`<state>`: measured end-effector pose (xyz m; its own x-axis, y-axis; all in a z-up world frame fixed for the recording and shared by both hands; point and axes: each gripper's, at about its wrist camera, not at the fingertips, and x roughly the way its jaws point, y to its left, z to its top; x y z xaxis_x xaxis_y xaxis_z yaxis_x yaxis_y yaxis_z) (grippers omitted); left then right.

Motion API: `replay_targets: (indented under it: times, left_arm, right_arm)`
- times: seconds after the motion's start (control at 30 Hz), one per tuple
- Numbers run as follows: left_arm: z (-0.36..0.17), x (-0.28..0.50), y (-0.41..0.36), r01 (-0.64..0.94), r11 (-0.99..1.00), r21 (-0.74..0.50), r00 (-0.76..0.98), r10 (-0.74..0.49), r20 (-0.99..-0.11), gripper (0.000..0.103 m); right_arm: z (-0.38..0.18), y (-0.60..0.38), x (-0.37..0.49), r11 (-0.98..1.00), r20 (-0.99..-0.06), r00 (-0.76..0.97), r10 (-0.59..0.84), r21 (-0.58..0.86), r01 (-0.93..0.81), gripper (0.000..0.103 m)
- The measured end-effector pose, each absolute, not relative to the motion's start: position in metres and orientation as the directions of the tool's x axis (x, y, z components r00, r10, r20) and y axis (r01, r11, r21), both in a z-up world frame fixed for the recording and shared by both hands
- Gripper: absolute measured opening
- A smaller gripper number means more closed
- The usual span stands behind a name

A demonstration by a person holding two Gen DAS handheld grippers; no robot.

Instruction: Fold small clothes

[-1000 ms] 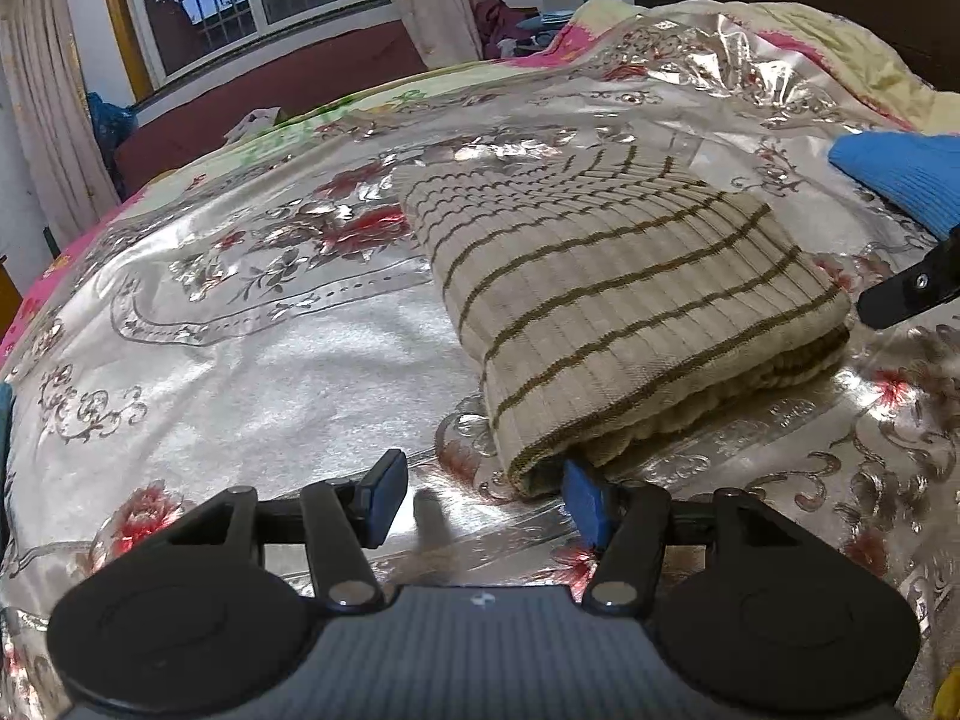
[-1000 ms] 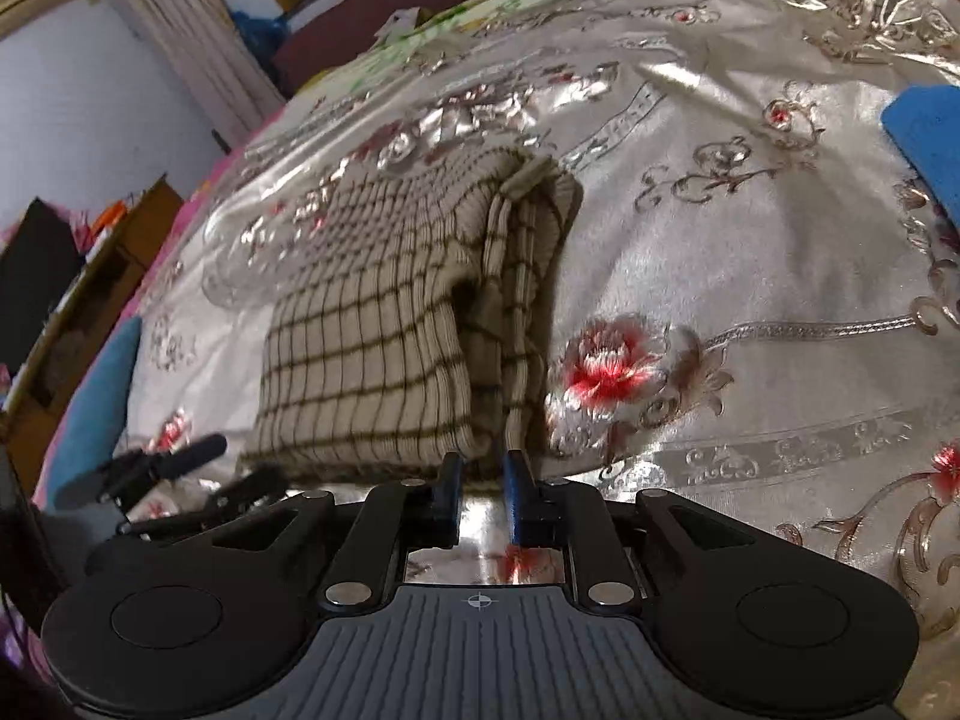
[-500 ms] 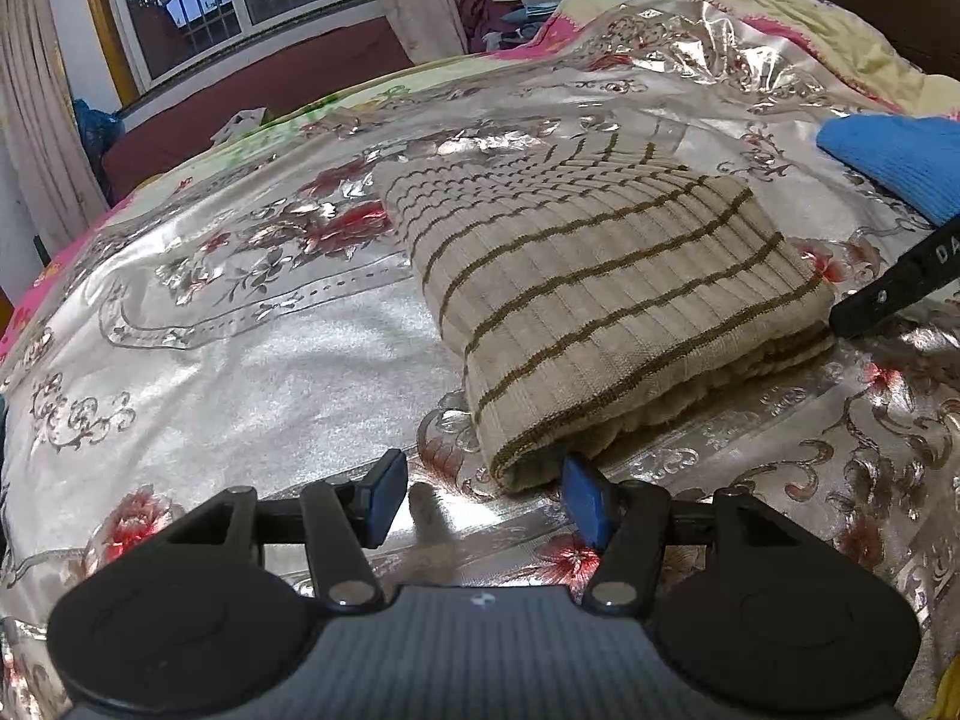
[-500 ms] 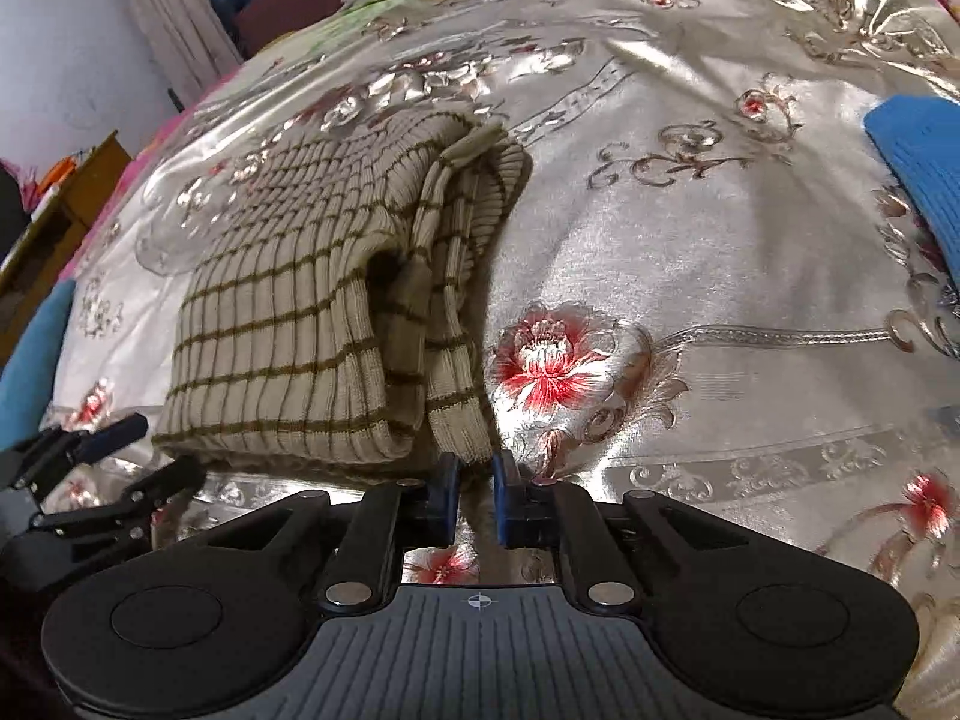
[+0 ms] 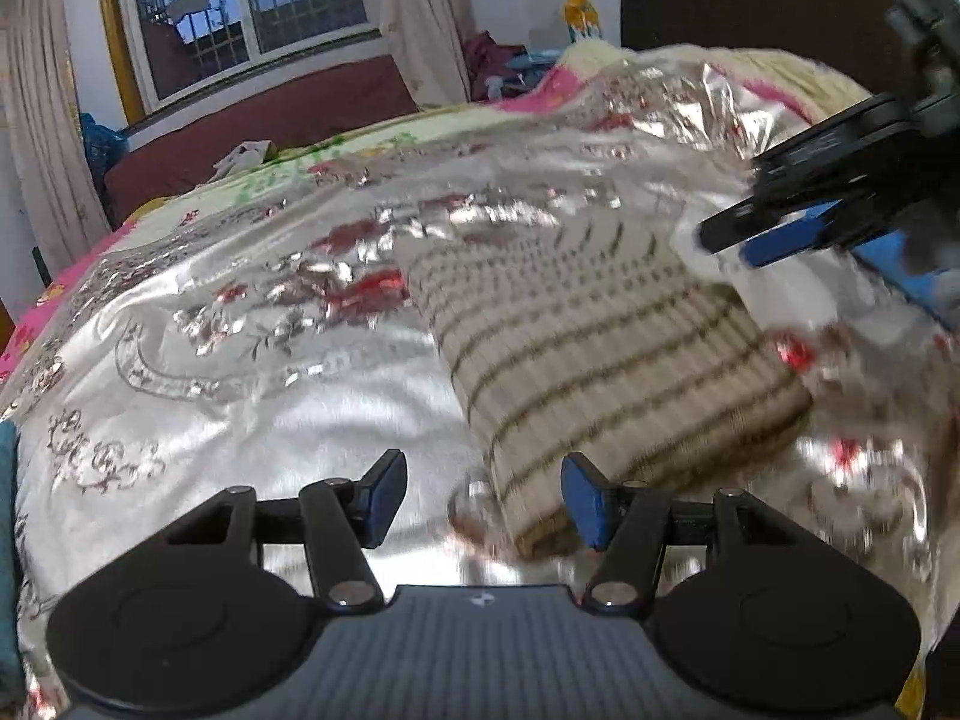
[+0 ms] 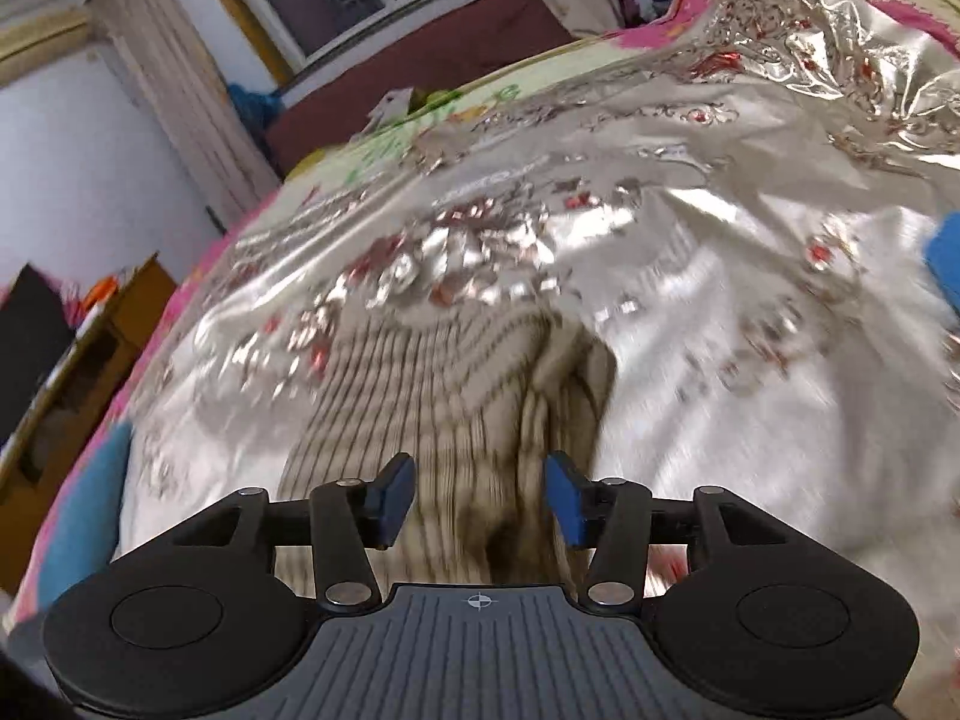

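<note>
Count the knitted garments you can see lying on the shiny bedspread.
2. A folded beige striped sweater lies mid-bed; a blue knit garment lies to its right, only its edge visible. More may lie outside the views.

Black left gripper (image 5: 483, 501), blue pads, silver screws, ribbed grey housing

Home bedroom; bed (image 5: 252, 372), curtained window (image 5: 252, 6)

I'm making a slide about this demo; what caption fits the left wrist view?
Open left gripper above a folded striped knit garment on a shiny floral bedspread, right gripper opening beyond it.
</note>
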<state>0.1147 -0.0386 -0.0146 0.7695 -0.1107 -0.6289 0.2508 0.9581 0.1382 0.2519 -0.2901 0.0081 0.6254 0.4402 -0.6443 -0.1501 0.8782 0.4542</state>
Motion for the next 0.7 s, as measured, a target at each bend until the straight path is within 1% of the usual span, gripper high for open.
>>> replay_targets:
  times: [0.1,0.17,0.2,0.23,0.27,0.33,0.37,0.47,0.5,0.53,0.57,0.63,0.7]
  left_arm:
    - [-0.013,0.133,-0.044,0.249,0.958,0.145,0.786,-0.112,-0.608,0.062]
    - [-0.015,0.146,-0.048,0.25,0.957,0.149,0.789,-0.113,-0.604,0.062]
    - [-0.016,0.152,-0.049,0.25,0.957,0.145,0.788,-0.114,-0.605,0.062]
    - [-0.018,0.159,-0.05,0.247,0.96,0.135,0.786,-0.117,-0.607,0.062]
    - [-0.018,0.164,-0.051,0.244,0.962,0.124,0.785,-0.12,-0.608,0.062]
    - [-0.019,0.172,-0.051,0.233,0.967,0.102,0.787,-0.126,-0.604,0.062]
    - [-0.017,0.174,-0.05,0.232,0.968,0.092,0.794,-0.133,-0.593,0.062]
    - [-0.019,0.18,-0.051,0.234,0.968,0.087,0.801,-0.142,-0.581,0.063]
    - [-0.022,0.183,-0.051,0.233,0.969,0.087,0.797,-0.139,-0.587,0.064]
    - [-0.026,0.186,-0.052,0.233,0.969,0.084,0.791,-0.139,-0.595,0.068]
    - [-0.032,0.19,-0.054,0.233,0.969,0.083,0.783,-0.137,-0.607,0.07]
    - [-0.042,0.194,-0.057,0.236,0.968,0.087,0.767,-0.131,-0.628,0.071]
    - [-0.042,0.193,-0.058,0.23,0.969,0.093,0.772,-0.123,-0.624,0.071]
  right_arm:
    - [-0.003,-0.277,0.286,0.866,-0.655,0.602,0.457,0.481,-0.134,0.049]
    - [-0.012,-0.266,0.304,0.878,-0.688,0.572,0.447,0.46,-0.133,0.049]
    - [-0.018,-0.261,0.309,0.882,-0.705,0.554,0.443,0.454,-0.128,0.046]
    - [-0.024,-0.257,0.314,0.887,-0.723,0.533,0.439,0.444,-0.128,0.04]
    - [-0.029,-0.255,0.315,0.893,-0.735,0.525,0.43,0.433,-0.125,0.028]
    - [-0.029,-0.259,0.31,0.891,-0.726,0.535,0.432,0.436,-0.128,0.016]
    - [-0.027,-0.264,0.304,0.891,-0.72,0.544,0.43,0.437,-0.126,0.013]
    - [-0.024,-0.277,0.286,0.9,-0.706,0.583,0.401,0.422,-0.108,0.012]
    - [-0.024,-0.28,0.283,0.904,-0.706,0.593,0.388,0.416,-0.097,0.012]
    - [-0.027,-0.284,0.281,0.903,-0.703,0.601,0.38,0.422,-0.078,0.012]
    - [-0.03,-0.288,0.279,0.896,-0.697,0.608,0.381,0.441,-0.055,0.012]
    - [-0.04,-0.292,0.283,0.881,-0.702,0.6,0.384,0.472,-0.011,0.012]
    - [-0.039,-0.289,0.289,0.883,-0.705,0.598,0.382,0.47,-0.01,0.013]
